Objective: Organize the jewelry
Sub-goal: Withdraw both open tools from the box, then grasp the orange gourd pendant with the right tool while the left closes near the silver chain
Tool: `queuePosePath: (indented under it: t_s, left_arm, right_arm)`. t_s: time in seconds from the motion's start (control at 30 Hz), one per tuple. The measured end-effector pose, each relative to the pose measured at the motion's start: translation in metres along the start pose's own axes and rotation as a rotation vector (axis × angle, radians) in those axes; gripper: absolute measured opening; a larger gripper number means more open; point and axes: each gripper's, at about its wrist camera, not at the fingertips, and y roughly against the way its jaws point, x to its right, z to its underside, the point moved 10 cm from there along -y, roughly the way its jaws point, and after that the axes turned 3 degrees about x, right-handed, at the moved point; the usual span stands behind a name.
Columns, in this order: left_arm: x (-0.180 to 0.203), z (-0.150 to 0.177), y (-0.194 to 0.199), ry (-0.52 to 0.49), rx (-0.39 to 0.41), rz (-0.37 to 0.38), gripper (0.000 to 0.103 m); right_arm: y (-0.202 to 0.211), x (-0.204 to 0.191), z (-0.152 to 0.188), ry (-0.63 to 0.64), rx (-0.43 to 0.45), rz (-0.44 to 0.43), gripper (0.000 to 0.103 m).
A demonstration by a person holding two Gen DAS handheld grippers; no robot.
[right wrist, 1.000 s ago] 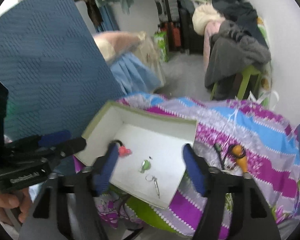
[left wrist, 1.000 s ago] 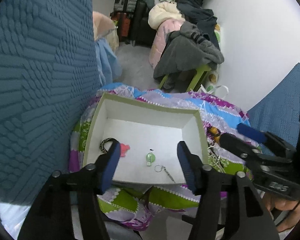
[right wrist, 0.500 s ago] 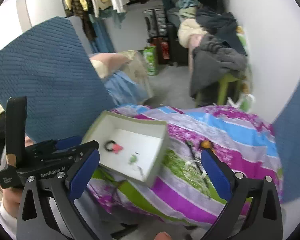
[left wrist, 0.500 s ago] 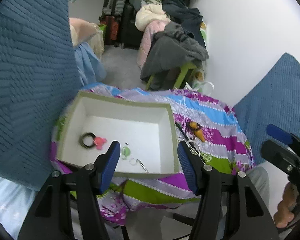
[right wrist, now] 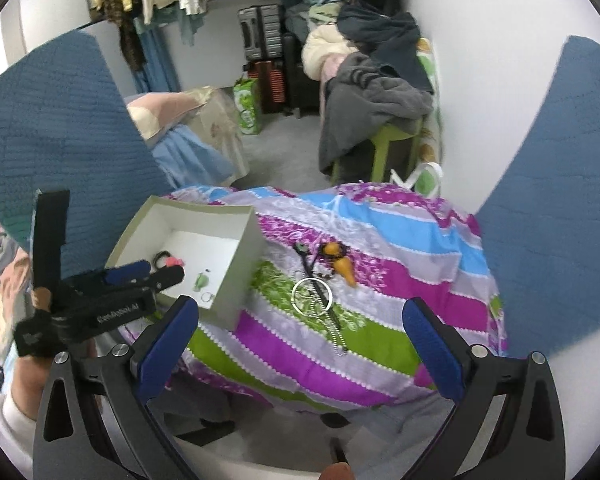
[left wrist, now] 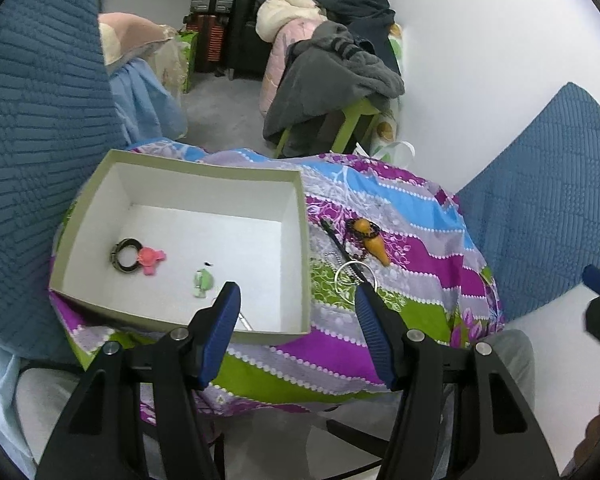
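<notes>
An open white box (left wrist: 304, 240) with a green rim sits on a striped cloth (left wrist: 420, 248); it also shows in the right wrist view (right wrist: 244, 256). Inside lie a black ring with a pink charm (left wrist: 138, 256), a green pendant (left wrist: 202, 282) and a small silver piece (right wrist: 208, 297). On the cloth beside the box lie an orange pendant on dark beads (left wrist: 374, 240), a silver hoop (right wrist: 312, 297) and a bead chain (right wrist: 336, 330). My left gripper (left wrist: 298, 314) is open and empty above the box's near right corner. My right gripper (right wrist: 300, 330) is wide open and empty, near the cloth's front.
Blue quilted cushions stand on the left (left wrist: 32, 140) and the right (left wrist: 548, 200). Behind the cloth is a green stool piled with grey clothes (left wrist: 332, 76), suitcases (right wrist: 264, 40) and hanging clothes. The cloth drops off at its near edge.
Both grippers have drawn back and shifted right; the box now sits left in both views. My right gripper has opened wider. The loose pieces on the cloth have come into the left view.
</notes>
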Motion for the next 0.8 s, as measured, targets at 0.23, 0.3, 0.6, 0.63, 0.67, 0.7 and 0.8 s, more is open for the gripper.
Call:
queuePosePath:
  t_s: [0.23, 0.3, 0.6, 0.63, 0.67, 0.7, 0.8]
  left_arm:
    - [0.013, 0.000, -0.009, 0.004, -0.010, 0.023, 0.060]
    - [0.016, 0.001, -0.010, 0.004, -0.012, 0.027, 0.060]
    - [0.048, 0.009, -0.026, -0.007, -0.036, 0.075, 0.060]
    - [0.051, 0.009, -0.028, -0.008, -0.039, 0.080, 0.060]
    - [0.056, 0.010, -0.031, -0.012, -0.044, 0.091, 0.060]
    - [0.062, 0.011, -0.035, -0.016, -0.050, 0.102, 0.060]
    - [0.072, 0.014, -0.046, -0.015, -0.059, 0.124, 0.060]
  right_arm:
    - [0.010, 0.027, -0.007, -0.077, 0.025, 0.053, 0.102]
    - [0.009, 0.033, -0.003, -0.092, 0.011, 0.059, 0.102]
    - [0.007, 0.052, 0.008, -0.119, -0.025, 0.074, 0.102]
    - [0.006, 0.055, 0.008, -0.123, -0.024, 0.079, 0.102]
    - [0.005, 0.056, 0.009, -0.121, -0.025, 0.082, 0.102]
    - [0.004, 0.057, 0.009, -0.119, -0.029, 0.077, 0.102]
    - [-0.007, 0.064, 0.013, -0.110, -0.038, 0.073, 0.102]
